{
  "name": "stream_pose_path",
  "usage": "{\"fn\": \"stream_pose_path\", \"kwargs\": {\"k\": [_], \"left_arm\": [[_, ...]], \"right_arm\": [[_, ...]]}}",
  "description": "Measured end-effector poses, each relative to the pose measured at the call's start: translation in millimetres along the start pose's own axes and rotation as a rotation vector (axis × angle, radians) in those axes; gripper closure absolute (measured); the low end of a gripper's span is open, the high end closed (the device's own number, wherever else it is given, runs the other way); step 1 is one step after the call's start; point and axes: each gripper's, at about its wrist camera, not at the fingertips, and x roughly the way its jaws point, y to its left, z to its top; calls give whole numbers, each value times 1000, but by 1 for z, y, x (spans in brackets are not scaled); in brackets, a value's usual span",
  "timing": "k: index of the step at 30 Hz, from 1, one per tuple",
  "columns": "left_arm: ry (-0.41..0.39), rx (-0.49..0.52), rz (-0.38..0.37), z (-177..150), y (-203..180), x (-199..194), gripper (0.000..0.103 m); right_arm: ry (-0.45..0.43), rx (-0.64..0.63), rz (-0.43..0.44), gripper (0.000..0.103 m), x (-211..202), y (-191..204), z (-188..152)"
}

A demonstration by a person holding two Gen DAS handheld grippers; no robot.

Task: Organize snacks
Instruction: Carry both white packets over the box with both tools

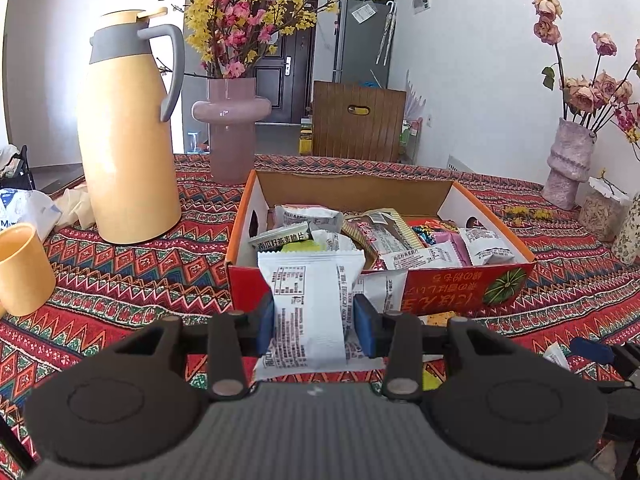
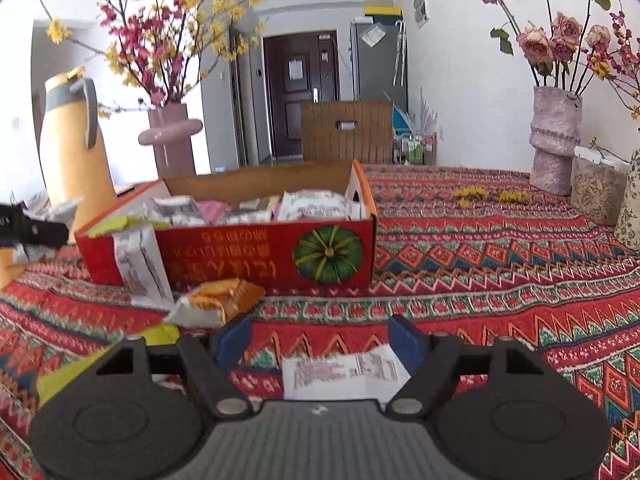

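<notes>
A red cardboard box (image 1: 440, 288) with a pumpkin picture holds several snack packets; it also shows in the right wrist view (image 2: 248, 252). My left gripper (image 1: 314, 320) is shut on a white snack packet (image 1: 308, 308), held upright just in front of the box's near wall. My right gripper (image 2: 320, 340) is open and empty above the tablecloth, right of the box's front. A white packet (image 2: 344, 372) lies flat under it. An orange packet (image 2: 220, 300) and a yellow-green packet (image 2: 156, 338) lie to its left. Another white packet (image 2: 140, 268) leans on the box.
A yellow thermos jug (image 1: 128, 140) and a yellow cup (image 1: 22, 270) stand at left. A pink vase (image 1: 232, 128) with flowers is behind the box. A textured vase (image 2: 554, 140) with roses and a jar (image 2: 596, 192) stand at right. A patterned cloth (image 2: 500, 280) covers the table.
</notes>
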Motion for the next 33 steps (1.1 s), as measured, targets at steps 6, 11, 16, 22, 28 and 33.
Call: {"fn": "stream_pose_path", "kwargs": {"k": [6,11,16,22,28,33], "left_arm": [[10,-5,1,-4,2,0,62],[14,-12,0,-6,6,1,62],[18,-19,-5,-7,8,2,62],[25,-26,-9,-9,11,3,62],[23,-26,-9,-8,12,4,62],[19,-22,-10,-6,11,4,62]], "right_arm": [[81,-7,-23,10,13,-2,-3],[151,13,-14,9,23,-6,-2],[187,-1,-16,0,28,-5,0],[196,-12,-4,0,29,-6,1],[148,-33,13,44,15,-1,0],[111,-57,21,55,8,4,1]]}}
